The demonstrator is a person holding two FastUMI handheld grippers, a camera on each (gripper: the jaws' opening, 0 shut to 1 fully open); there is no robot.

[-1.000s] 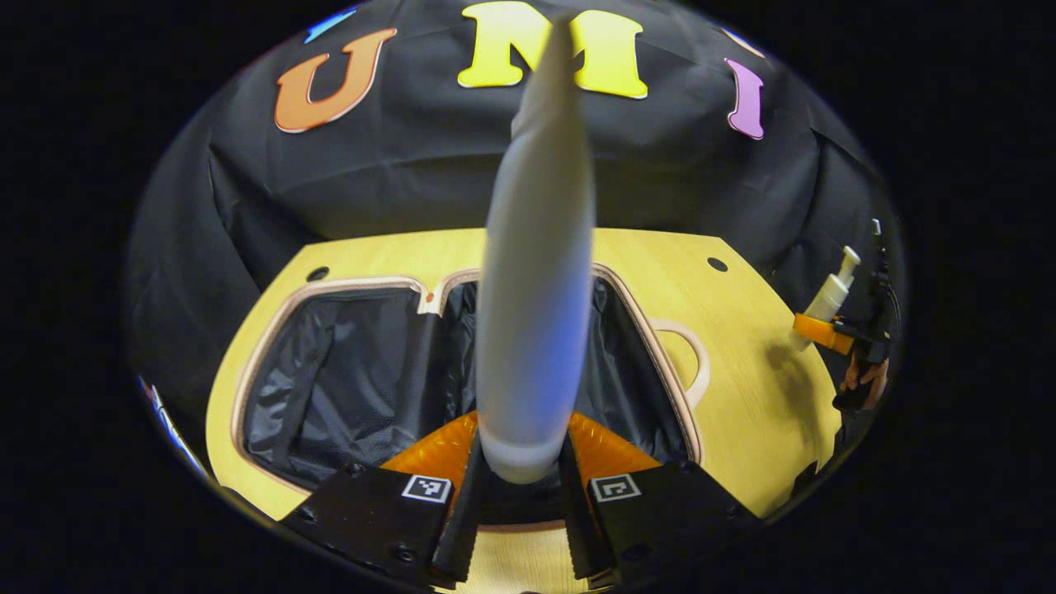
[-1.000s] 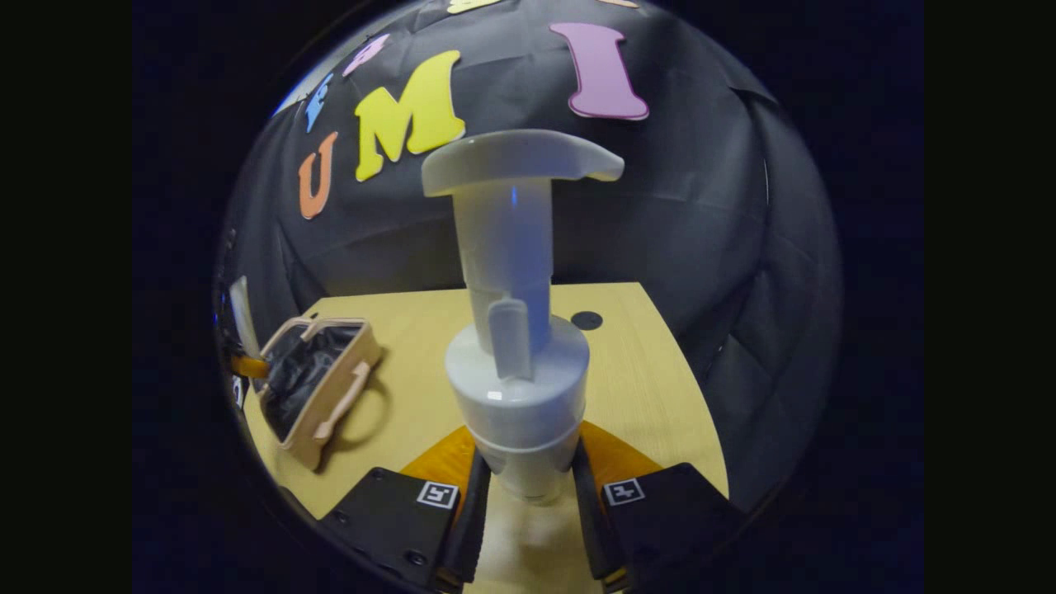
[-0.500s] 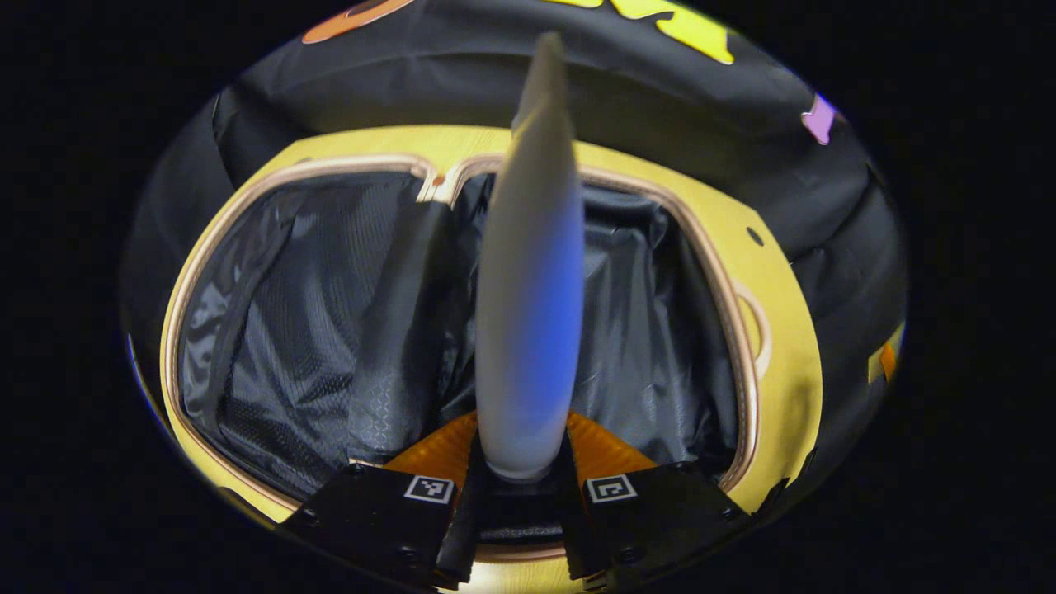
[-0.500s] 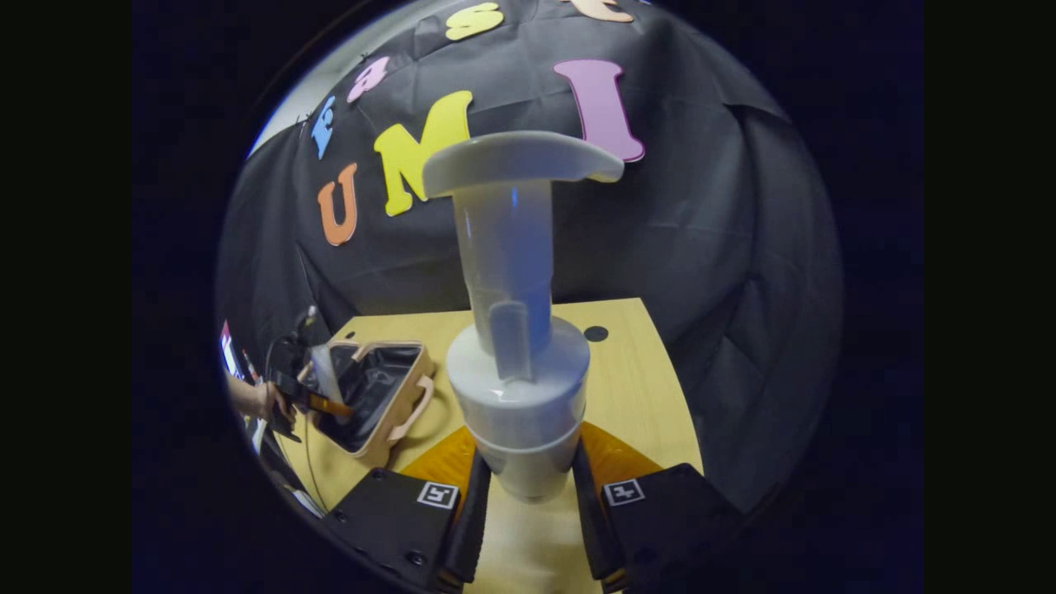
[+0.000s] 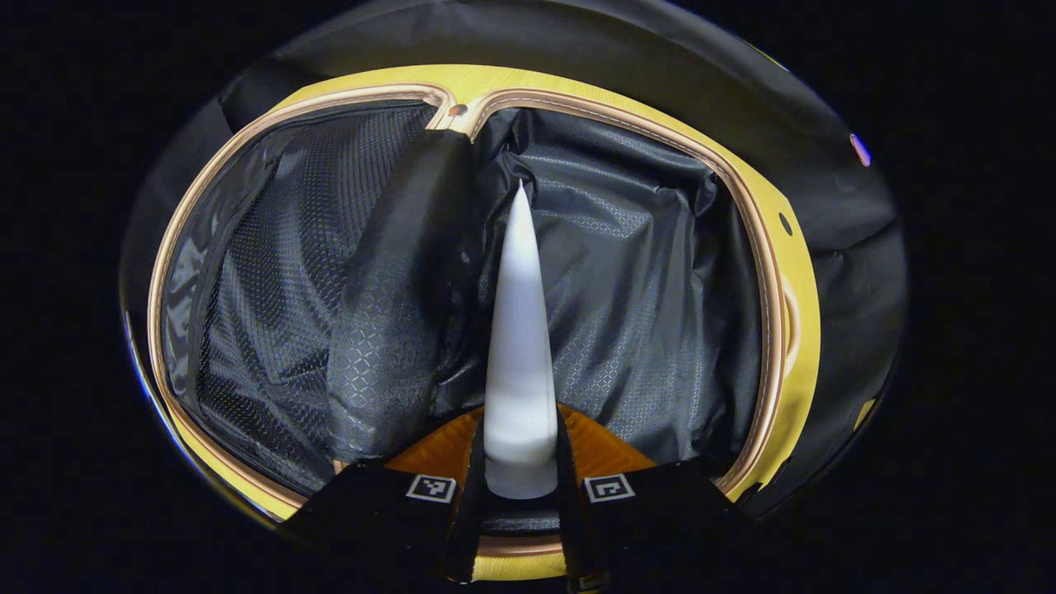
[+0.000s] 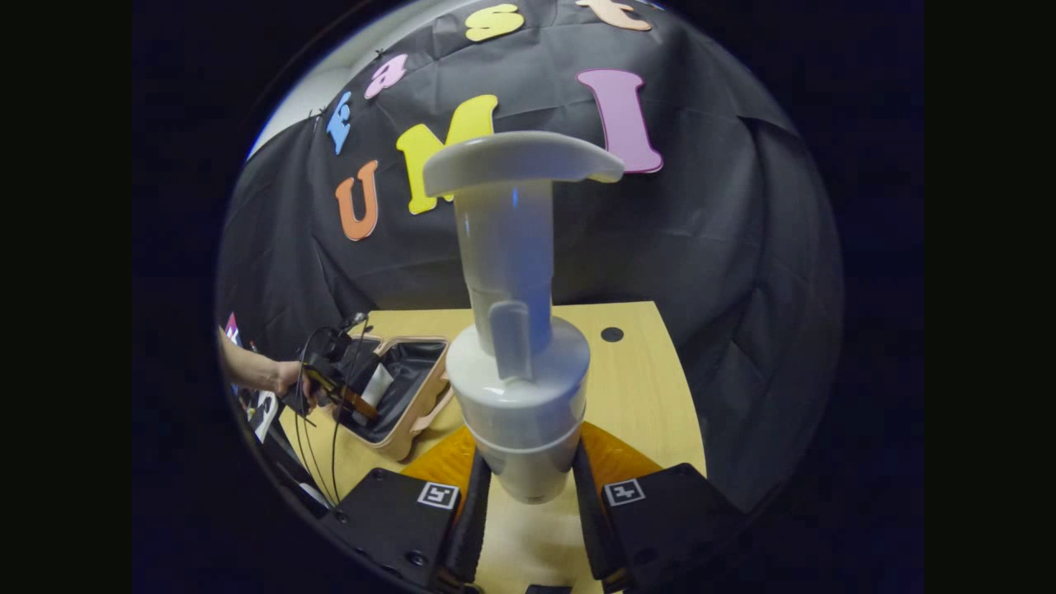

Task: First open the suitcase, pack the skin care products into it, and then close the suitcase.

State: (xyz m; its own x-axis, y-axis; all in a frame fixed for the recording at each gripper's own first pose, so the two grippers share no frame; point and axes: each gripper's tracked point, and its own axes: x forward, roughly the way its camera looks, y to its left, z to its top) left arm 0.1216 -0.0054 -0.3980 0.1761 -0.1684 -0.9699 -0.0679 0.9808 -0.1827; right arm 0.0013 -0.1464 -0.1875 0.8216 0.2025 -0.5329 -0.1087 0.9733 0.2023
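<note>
Left gripper view: left gripper clamped on white tube, centre frame, tip aimed into open suitcase lining, apparently for release.

Right gripper view: right gripper clamped on upright pump bottle, raised above worktop, presumably awaiting packing; suitcase lower left.

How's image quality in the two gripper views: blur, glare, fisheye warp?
Left gripper view: the white tube is sharp, the suitcase rim bows strongly from the fisheye, and its black lining shows soft sheen but no hard glare. Right gripper view: the pump bottle looms close, with a faint bluish reflection on its neck; the table edges curve, and the far left gripper is small and dim.
</note>
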